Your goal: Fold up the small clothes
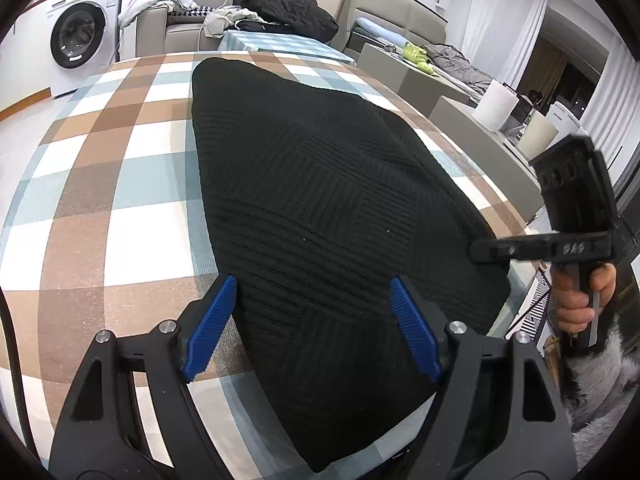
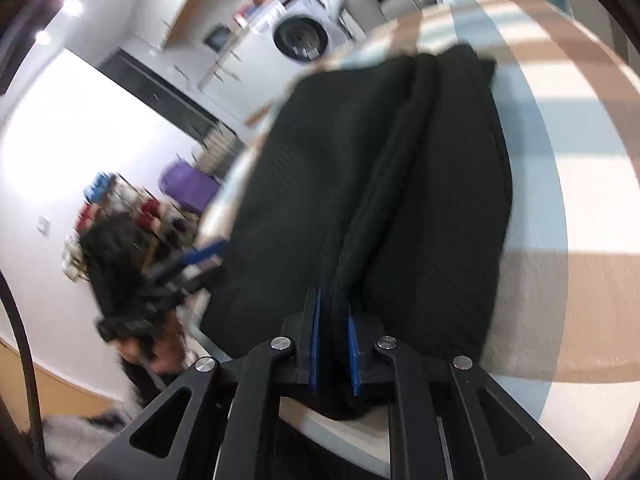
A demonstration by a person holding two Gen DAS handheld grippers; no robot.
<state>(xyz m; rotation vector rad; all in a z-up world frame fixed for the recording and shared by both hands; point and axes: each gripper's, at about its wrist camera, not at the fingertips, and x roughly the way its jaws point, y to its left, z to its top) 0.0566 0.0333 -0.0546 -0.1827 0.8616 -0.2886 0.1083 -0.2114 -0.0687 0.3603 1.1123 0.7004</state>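
black knitted garment (image 1: 320, 216), one piece only, lies spread on the checked worktop (image 1: 120, 168) in the left wrist view, reaching from the far edge down to the near edge. the left gripper (image 1: 312, 312) hangs over its near end with both blue fingers (image 1: 210, 328) spread wide; the left one sits over the cloth's left border, the right one over the knit, and nothing is pinched between them. at the right edge the right gripper (image 1: 576, 216) shows from the side, a hand (image 1: 580, 296) wrapped round its handle, its tip against the garment's right edge. around it: one washing machine (image 1: 80, 36) at the far left, a grey sofa (image 1: 240, 28) carrying a black heap of clothes (image 1: 288, 8), a low table (image 1: 404, 68) with a yellow-green item (image 1: 416, 54), and two white cylindrical containers (image 1: 496, 106) to the right.

in the right wrist view, blurred, the same single garment (image 2: 360, 184) lies on the checked worktop (image 2: 580, 200) with a raised ridge of fabric running up its middle. the right gripper (image 2: 335, 316) has its two blue fingers (image 2: 314, 332) drawn nearly together, clamped on the near end of that ridge. the left gripper (image 2: 188, 264) appears smeared at the left by the garment's edge, held by a hand (image 2: 160, 352). behind it stand one washing machine (image 2: 302, 38), a purple object (image 2: 188, 184) and a cluttered rack too blurred to make out.
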